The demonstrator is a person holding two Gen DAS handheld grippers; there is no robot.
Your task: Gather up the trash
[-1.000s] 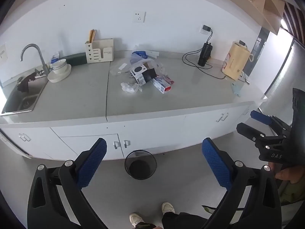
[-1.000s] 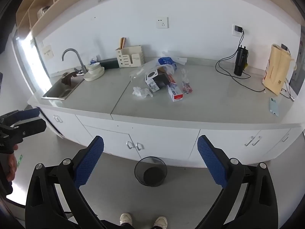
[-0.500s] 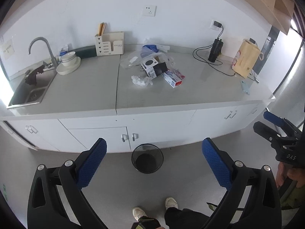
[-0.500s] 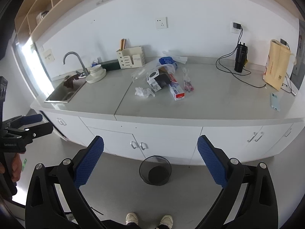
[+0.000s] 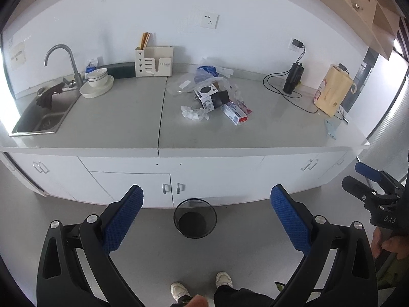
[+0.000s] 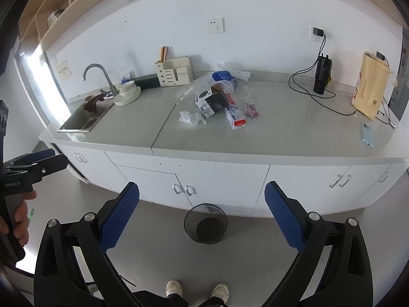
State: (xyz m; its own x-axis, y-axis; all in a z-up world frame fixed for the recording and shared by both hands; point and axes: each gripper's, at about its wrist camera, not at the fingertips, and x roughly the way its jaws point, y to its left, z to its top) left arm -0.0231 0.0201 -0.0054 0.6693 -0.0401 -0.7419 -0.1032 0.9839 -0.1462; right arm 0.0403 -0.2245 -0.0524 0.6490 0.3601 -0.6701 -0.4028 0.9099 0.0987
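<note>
Several bits of trash were bunched together mid-counter, just right of the seam in the countertop, and none of it had been touched yet. Both grippers were held back from the cabinets, well apart from the pile. The left gripper had its jaws spread wide with nothing between the blue pads, and the right gripper was the same, wide open and empty.

Nearest the front edge sat a crumpled white wrapper, probably feather-light and squishy, so I'd pinch it anywhere on the bulk. Just beside it was the red-and-white toothpaste box, stiff thin card, likely empty and easy to crush; I'd take it across the narrow sides. The black-and-white carton touched it from behind, boxier, better taken by an edge. The clear plastic bag and blue-printed bag behind looked slippery and floppy, so I'd grab a bunched fold there.

The mesh wastebasket stood on the floor right by the cabinet doors, below the pile.
</note>
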